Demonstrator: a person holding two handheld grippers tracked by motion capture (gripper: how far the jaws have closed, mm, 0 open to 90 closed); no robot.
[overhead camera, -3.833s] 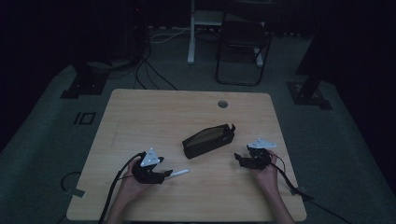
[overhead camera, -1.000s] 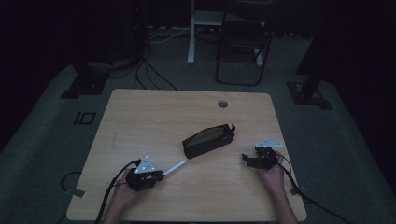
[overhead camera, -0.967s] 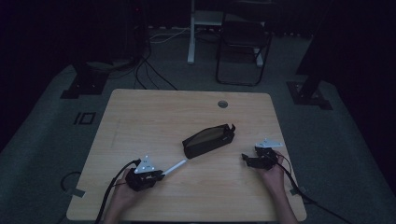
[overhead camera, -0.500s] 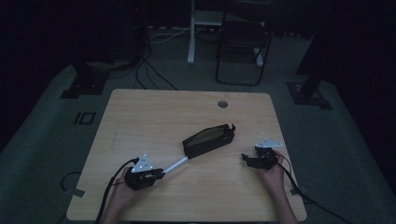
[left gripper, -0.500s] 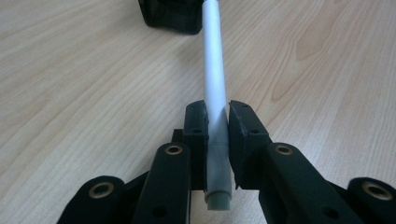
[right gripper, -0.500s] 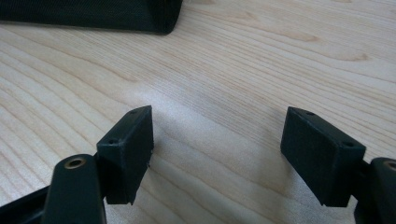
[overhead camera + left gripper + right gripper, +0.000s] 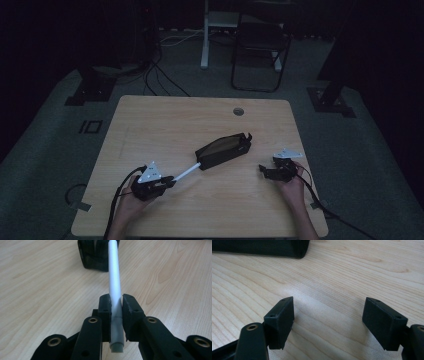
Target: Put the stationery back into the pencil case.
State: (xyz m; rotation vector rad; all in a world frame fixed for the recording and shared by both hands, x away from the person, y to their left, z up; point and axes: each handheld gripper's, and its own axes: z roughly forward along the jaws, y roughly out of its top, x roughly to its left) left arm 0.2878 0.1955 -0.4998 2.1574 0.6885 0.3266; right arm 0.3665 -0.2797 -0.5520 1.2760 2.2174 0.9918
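Dim room around me, and on the wooden surface [image 7: 165,125] the black pencil case [image 7: 223,150] lies slantwise near the middle, its open end turned toward my left. My left tongs [image 7: 116,307] are clamped on the white pen [image 7: 113,270], aimed so its tip meets that opening, I judge for sliding it in. My right tongs [image 7: 328,320] stand wide and empty beside the case, probably ready to steady it.
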